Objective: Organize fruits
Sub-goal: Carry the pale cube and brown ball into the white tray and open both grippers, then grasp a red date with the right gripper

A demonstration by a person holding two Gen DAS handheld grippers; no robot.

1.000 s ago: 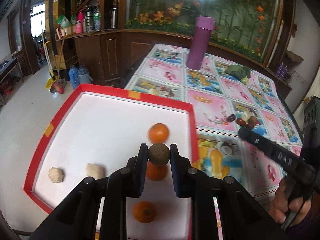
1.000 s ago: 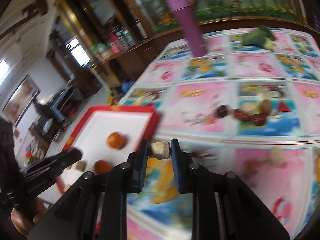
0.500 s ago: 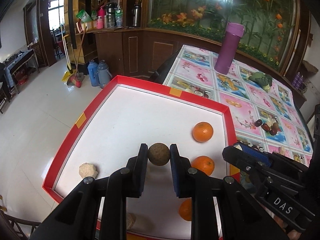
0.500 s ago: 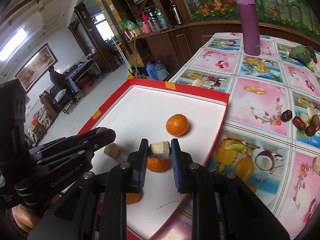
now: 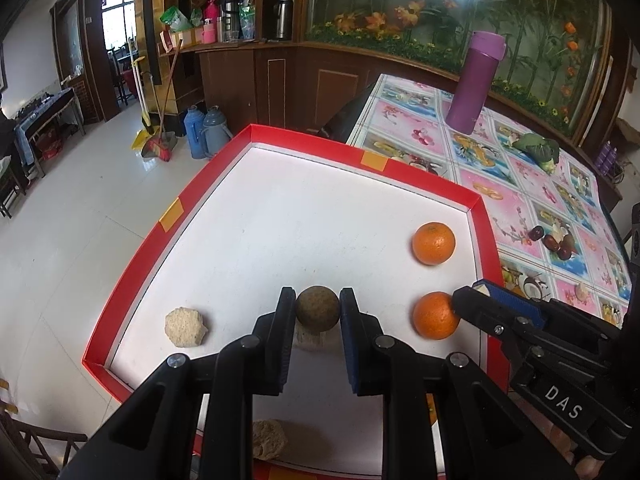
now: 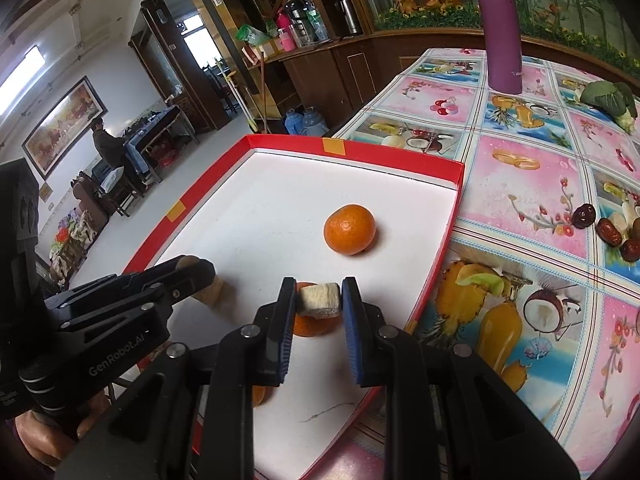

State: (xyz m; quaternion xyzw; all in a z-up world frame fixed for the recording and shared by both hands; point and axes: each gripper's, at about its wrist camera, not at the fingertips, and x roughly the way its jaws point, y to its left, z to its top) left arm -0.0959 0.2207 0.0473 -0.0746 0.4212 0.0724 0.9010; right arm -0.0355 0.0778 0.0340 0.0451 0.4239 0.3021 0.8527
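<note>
Both hand-held grippers over the red-rimmed tray (image 5: 208,184), which lies at the left end of the surface (image 6: 532,184). The left hand-held gripper (image 5: 318,312) is clamped on a round brown fruit (image 5: 317,311), held by its two sides above the tray's near edge. The right hand-held gripper (image 6: 319,300) is clamped on a pale cut chunk (image 6: 319,300), directly above an orange (image 6: 310,326) near the tray's right edge. A second orange (image 6: 349,229) sits further in, toward the far right corner. Two pale rough lumps (image 5: 186,327) lie in the tray's near left corner. Dark dates (image 6: 610,232) remain on the surface, well apart from the tray.

Handling, as judged: the brown fruit looks firm and light, but its round form could roll between flat pads; a grip across its widest part is safest. The chunk appears soft and crumbly, so only light pressure on its flat faces is advised. The oranges seem resilient yet free to roll on the smooth tray floor if nudged.
</note>
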